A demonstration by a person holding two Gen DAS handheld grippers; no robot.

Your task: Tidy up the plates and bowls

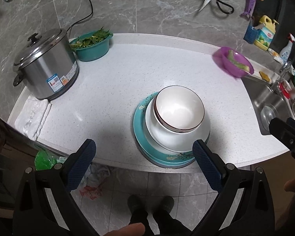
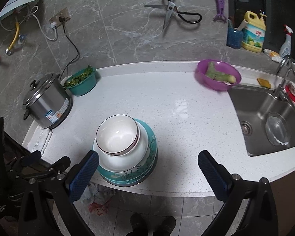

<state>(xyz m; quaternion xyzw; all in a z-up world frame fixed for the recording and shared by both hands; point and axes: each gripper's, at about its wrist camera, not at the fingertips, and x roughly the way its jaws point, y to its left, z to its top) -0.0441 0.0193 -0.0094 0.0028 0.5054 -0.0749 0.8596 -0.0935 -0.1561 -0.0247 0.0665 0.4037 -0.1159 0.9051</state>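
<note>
One stack stands near the front edge of the white counter [image 1: 118, 74]: teal floral plates [image 1: 157, 155] [image 2: 131, 175] at the bottom, a white bowl [image 1: 179, 139] [image 2: 125, 159] on them, and dark-rimmed white bowls [image 1: 180, 108] [image 2: 117, 133] nested on top. My left gripper [image 1: 144, 157] hangs open in front of the counter edge, its right finger beside the stack's near right rim. My right gripper [image 2: 148, 170] is open too, its left finger close to the stack's near left side. Neither holds anything.
A steel pot [image 1: 47, 66] [image 2: 47, 106] and a teal basin of greens [image 1: 92, 45] [image 2: 82, 82] sit at the back left. A purple bowl with a peeled vegetable [image 1: 234, 63] [image 2: 218, 74] borders the sink [image 2: 265, 122]. A folded cloth [image 1: 33, 116] lies front left.
</note>
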